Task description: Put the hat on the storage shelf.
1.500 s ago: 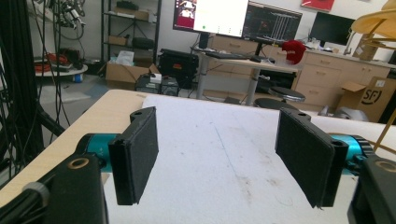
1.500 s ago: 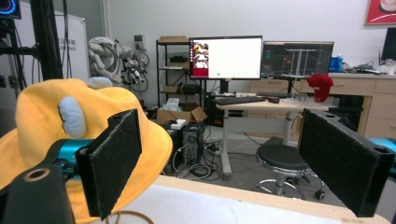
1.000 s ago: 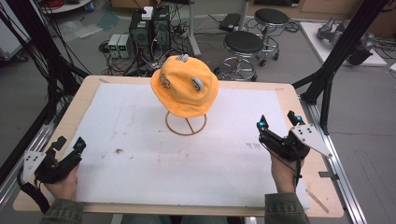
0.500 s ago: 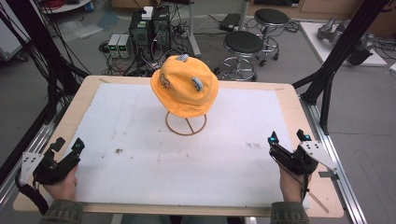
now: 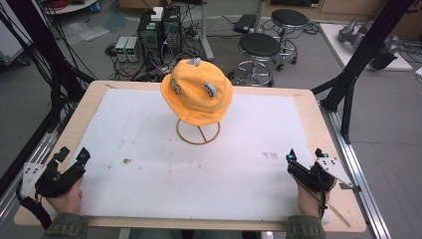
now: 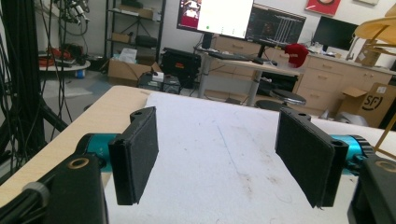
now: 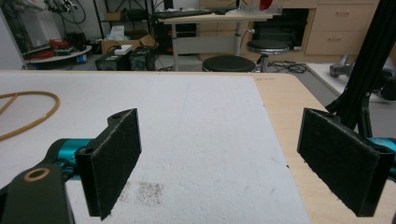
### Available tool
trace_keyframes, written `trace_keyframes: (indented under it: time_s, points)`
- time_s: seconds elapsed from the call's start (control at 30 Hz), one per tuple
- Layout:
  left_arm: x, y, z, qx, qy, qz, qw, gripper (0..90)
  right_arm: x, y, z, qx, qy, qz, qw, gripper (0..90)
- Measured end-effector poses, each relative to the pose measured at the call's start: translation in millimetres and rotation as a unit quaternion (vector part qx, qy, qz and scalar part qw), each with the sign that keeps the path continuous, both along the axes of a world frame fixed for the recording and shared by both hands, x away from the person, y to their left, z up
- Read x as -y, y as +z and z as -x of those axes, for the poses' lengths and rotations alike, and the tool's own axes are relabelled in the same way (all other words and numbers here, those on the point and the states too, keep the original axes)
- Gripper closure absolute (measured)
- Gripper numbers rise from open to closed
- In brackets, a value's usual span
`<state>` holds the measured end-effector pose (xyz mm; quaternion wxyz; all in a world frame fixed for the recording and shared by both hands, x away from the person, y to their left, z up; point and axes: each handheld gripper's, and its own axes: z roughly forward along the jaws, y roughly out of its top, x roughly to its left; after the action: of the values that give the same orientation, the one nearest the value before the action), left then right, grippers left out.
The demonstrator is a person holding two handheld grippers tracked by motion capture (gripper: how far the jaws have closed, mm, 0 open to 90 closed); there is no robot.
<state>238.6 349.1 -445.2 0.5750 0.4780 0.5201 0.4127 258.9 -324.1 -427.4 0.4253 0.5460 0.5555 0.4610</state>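
While the orange hat (image 5: 196, 92) sits untouched on its wire stand (image 5: 198, 133), the left gripper (image 5: 71, 160) and right gripper (image 5: 304, 157) wait well short of it, jaws apart and empty, so any handling looks unstarted.

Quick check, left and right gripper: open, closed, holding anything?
Left gripper: open, empty.
Right gripper: open, empty.

Hat (image 5: 197, 91) on stand (image 5: 199, 132), mid-table (image 5: 303, 102).

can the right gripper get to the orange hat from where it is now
Probably yes. The right gripper sits open at the near right corner of the table, and bare white mat lies between it and the orange hat on its wire stand. Nothing blocks the path, though it would need a long forward reach.
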Motion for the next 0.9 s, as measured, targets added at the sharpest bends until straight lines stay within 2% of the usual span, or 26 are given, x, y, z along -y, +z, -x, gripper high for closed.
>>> trace_keyframes:
  time_s: [0.13,0.33,0.43,0.9]
  points:
    - [0.5,-0.3,-0.7,-0.001,-0.002,0.002,1.0,30.2,-1.6,-2.9,0.2,-0.002,-0.001,0.005,1.0,12.4]
    - [-1.1,-0.7,-0.3,-0.003,0.001,0.008,1.0,30.2,-8.5,-6.8,-0.8,-0.01,0.009,0.027,0.9995,12.4]
    - [-1.1,-0.6,-0.1,-0.002,0.001,0.009,1.0,30.2,-11.0,-6.2,-0.1,-0.004,0.014,0.027,0.9995,12.4]
    - [-0.9,-1.0,-0.9,-0.004,-0.001,0.008,1.0,30.2,-8.9,-6.4,2.1,-0.011,0.012,0.021,0.9997,12.4]
